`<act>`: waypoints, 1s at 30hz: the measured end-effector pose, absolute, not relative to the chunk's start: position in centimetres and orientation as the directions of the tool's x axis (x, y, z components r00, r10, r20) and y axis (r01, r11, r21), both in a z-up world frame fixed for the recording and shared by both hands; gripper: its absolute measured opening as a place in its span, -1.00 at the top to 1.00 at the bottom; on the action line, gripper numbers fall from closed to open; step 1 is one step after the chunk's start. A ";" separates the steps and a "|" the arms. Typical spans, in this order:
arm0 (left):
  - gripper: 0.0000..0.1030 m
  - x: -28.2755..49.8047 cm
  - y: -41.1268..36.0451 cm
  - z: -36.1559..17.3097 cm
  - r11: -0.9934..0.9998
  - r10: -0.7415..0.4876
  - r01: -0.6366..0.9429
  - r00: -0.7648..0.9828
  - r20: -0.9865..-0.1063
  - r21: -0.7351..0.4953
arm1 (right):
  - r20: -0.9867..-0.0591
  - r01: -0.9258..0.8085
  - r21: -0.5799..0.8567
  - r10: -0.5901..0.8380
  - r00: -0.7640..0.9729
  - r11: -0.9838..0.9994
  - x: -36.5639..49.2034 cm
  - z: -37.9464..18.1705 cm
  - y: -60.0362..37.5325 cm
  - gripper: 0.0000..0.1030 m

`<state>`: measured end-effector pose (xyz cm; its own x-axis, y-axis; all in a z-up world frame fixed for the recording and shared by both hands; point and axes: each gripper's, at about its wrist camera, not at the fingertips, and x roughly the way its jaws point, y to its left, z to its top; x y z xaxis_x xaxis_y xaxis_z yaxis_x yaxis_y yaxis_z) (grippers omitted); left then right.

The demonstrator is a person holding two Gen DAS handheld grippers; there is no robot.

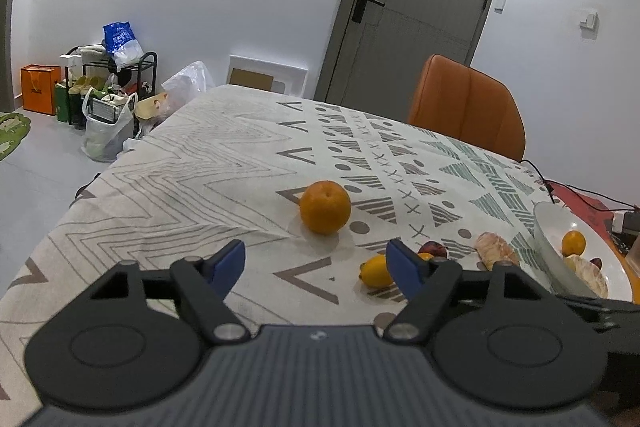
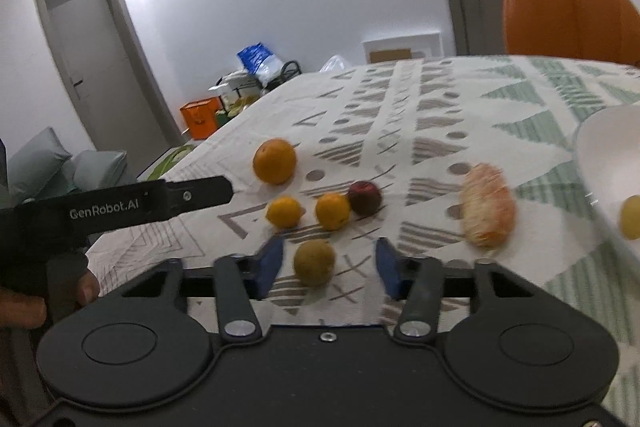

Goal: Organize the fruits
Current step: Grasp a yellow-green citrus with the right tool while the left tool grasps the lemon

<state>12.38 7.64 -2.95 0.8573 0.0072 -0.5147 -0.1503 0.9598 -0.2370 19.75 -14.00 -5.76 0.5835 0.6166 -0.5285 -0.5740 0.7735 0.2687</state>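
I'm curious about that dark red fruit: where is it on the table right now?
In the right wrist view the dark red fruit lies mid-table on the patterned cloth, touching a small orange on its left, with the peeled citrus off to its right.

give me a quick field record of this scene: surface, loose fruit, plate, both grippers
surface: patterned tablecloth
loose fruit: large orange, two small oranges, dark red fruit, brownish-green fruit, peeled citrus
white plate: holds small orange, peeled citrus
left gripper: open, nothing between fingers
right gripper: open, brownish-green fruit between fingers, untouched
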 end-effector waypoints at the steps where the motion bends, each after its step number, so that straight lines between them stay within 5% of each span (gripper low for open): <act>1: -0.46 12.4 7.6 -2.9 0.960 0.006 -0.149 0.857 -0.515 -0.237 | -0.539 -0.576 0.271 0.617 0.573 0.771 19.9 -6.0 -13.8 0.54; 25: -0.17 15.8 4.0 -4.2 0.975 -0.033 -0.095 0.830 -0.556 -0.200 | -0.472 -0.514 0.267 0.575 0.668 0.815 18.8 -4.2 -19.9 0.56; 30: 0.04 16.6 3.7 -4.7 0.976 -0.037 -0.094 0.818 -0.573 -0.197 | -0.457 -0.507 0.269 0.572 0.681 0.819 18.7 -4.0 -20.7 0.56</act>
<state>16.64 3.72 -4.72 0.8184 -0.0367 -0.5735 -0.0940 0.9760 -0.1965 18.66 -20.67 -3.99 0.6806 0.5723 -0.4575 -0.5075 0.8186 0.2691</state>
